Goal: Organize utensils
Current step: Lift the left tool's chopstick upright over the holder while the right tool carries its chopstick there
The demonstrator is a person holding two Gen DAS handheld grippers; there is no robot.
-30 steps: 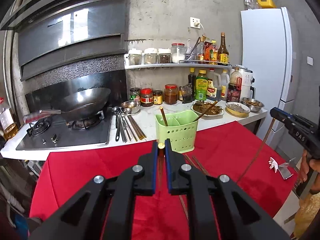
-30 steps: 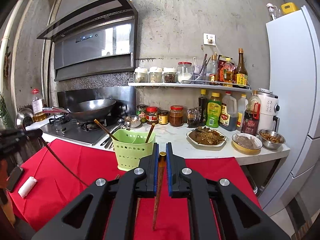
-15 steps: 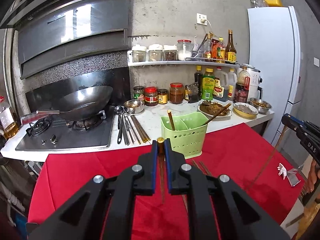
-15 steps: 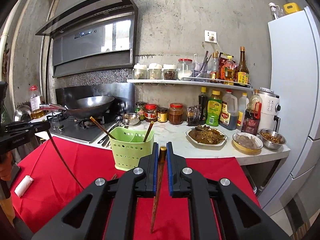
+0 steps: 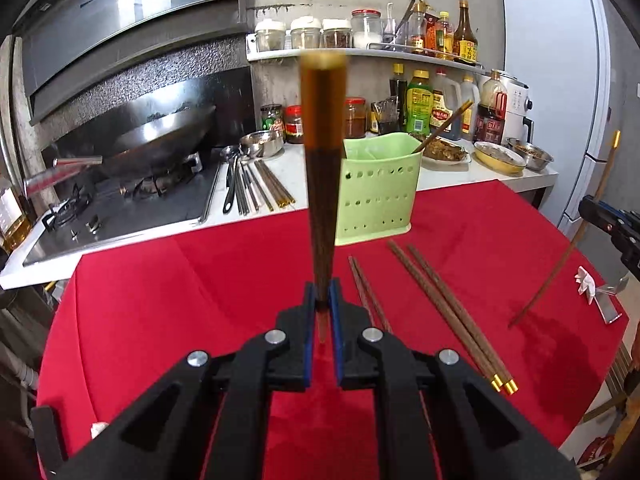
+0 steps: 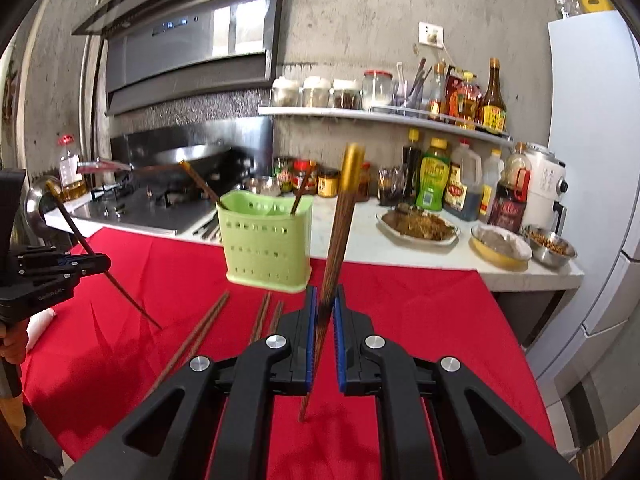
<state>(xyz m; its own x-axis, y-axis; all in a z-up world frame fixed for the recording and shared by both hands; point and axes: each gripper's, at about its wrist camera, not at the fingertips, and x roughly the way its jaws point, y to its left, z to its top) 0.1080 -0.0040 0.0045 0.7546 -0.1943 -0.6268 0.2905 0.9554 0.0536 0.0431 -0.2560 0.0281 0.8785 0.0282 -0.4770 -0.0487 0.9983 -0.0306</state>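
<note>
My left gripper is shut on a brown chopstick that stands upright, gold end up. My right gripper is shut on another chopstick, tilted, gold end up. A green utensil holder stands on the red cloth ahead, also in the right wrist view, with chopsticks leaning in it. Several chopsticks lie on the cloth in front of it, also in the right wrist view. The right gripper shows at the left view's right edge; the left gripper at the right view's left edge.
A counter behind the red table holds a stove with a wok, metal utensils, jars, bottles and food dishes. A white fridge stands at the right. A small white object lies near the table's right edge.
Both grippers have tipped downward and drawn back from the holder, so the held chopsticks now rise tall in view and the chopsticks lying on the cloth show.
</note>
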